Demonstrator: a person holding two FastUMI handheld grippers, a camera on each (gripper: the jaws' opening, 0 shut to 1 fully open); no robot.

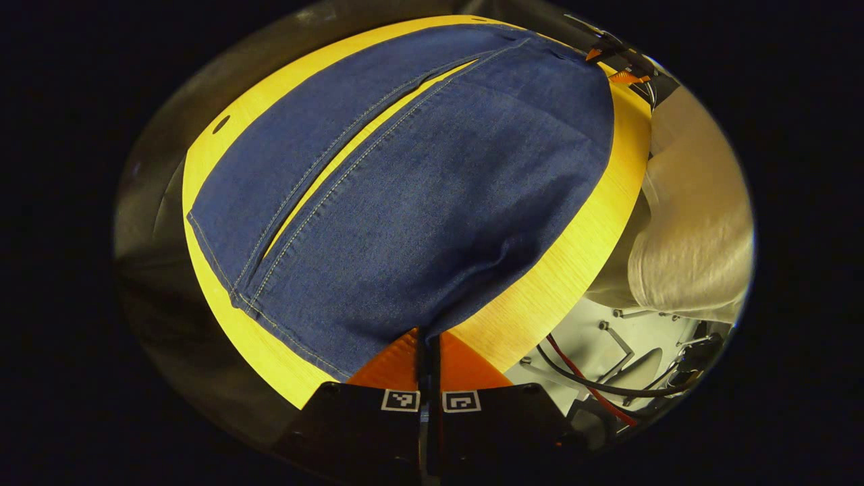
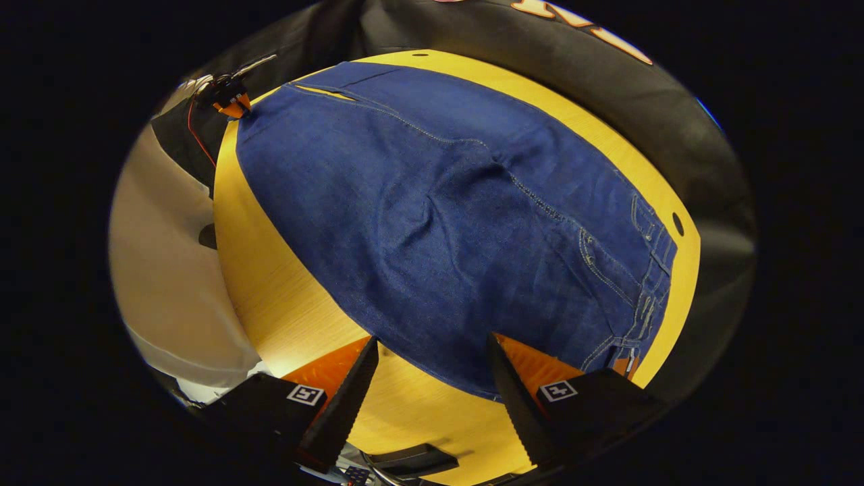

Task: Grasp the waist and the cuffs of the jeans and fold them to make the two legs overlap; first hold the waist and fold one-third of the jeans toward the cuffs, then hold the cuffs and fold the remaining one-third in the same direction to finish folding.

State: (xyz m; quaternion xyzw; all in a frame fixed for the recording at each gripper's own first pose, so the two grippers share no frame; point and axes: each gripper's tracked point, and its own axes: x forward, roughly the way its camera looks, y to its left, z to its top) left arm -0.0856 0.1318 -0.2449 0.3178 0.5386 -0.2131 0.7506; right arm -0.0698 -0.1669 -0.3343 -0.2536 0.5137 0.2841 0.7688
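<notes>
The left gripper (image 1: 428, 337) had its jaws pinched on the jeans (image 1: 418, 196) at the cuff edge; the right gripper (image 2: 432, 358) hovered, jaws wide, at the waist of the dark blue denim spread flat on the bench (image 2: 270, 283).

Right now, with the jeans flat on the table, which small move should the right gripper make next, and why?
Probably close the right gripper on the near edge of the jeans by the waist. Its jaws stand open around that edge, while the left gripper looks already shut on the cuff end.
</notes>
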